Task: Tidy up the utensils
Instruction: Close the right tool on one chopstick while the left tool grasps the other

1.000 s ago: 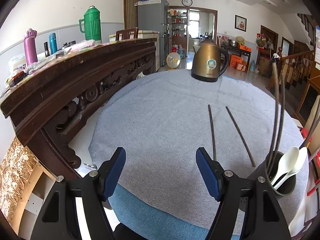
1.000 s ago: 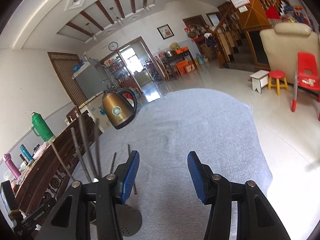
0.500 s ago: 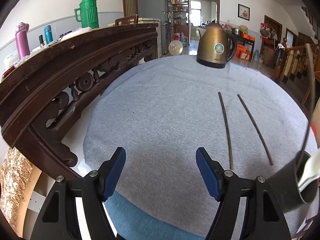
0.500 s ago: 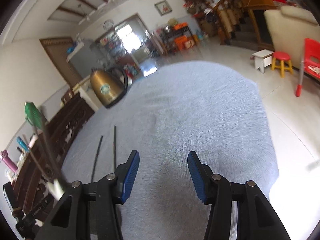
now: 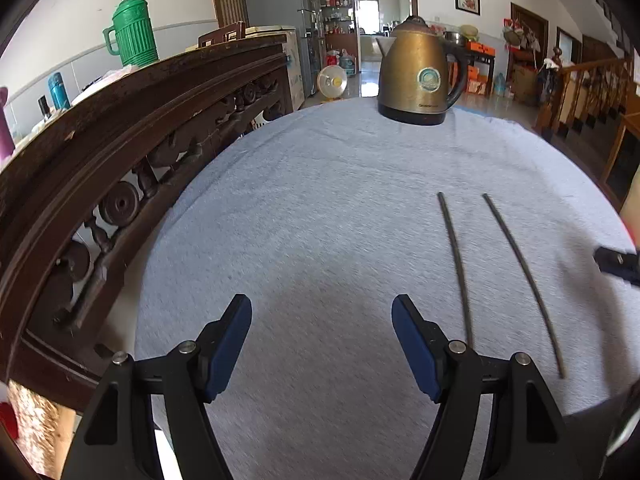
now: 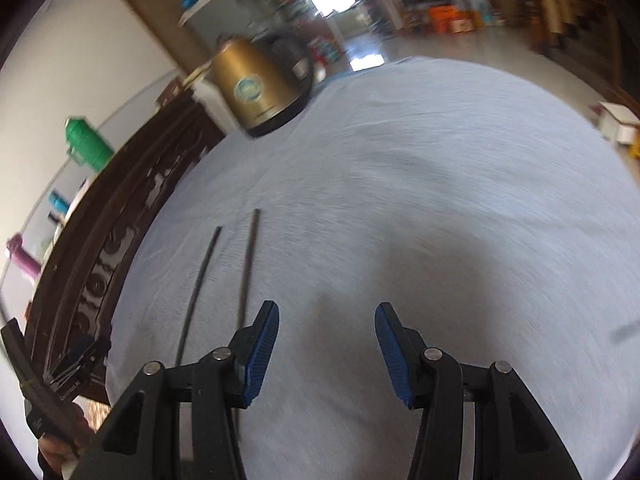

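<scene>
Two thin dark chopsticks [image 5: 456,264] lie apart on the grey cloth [image 5: 320,208]: likely light, stiff, slippery. Both the left gripper [image 5: 322,344] and right gripper [image 6: 327,344] gape wide, empty; mid-shaft suits pinching.

A light blue-grey cloth [image 5: 320,208] covers the round table [image 5: 120,328]. On it lie 2 dark chopsticks [image 5: 456,256] side by side, slightly apart, and a bronze electric kettle [image 5: 416,76] stands upright at the far edge.

We look low and close over the grey cloth [image 5: 320,208] from both wrists: the left view faces the kettle [image 5: 416,76] at 12 o'clock, the blurred right view tilts, kettle [image 6: 256,84] at 11. Both share the chopsticks [image 5: 456,260].
</scene>
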Demonstrator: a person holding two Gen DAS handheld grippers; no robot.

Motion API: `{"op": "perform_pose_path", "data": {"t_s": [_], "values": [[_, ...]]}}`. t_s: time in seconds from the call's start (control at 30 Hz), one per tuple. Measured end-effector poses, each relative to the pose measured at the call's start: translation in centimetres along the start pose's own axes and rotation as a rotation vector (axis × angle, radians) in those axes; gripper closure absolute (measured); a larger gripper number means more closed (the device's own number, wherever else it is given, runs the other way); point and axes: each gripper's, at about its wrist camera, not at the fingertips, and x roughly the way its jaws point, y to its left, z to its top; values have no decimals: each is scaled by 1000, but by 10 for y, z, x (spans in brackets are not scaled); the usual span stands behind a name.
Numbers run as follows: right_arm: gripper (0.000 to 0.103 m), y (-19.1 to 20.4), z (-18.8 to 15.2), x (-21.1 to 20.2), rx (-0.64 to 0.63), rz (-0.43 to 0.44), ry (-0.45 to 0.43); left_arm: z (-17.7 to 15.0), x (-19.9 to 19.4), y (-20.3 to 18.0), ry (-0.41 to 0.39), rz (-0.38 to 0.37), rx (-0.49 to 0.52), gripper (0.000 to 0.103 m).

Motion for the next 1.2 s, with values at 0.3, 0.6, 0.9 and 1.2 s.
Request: {"op": "perform_pose_path", "data": {"t_s": [0.3,0.6,0.9,1.2], "values": [[50,67,71,87,-149,4,153,17,27,20,71,23,55,30],[50,105,88,138,-261,-98,257,44,49,13,140,-48,103,30],[96,108,70,146,-334,-199,244,84,79,-21,240,-193,125,30],[97,48,37,90,-240,-162,201,110,127,-75,345,-286,147,30]]}}
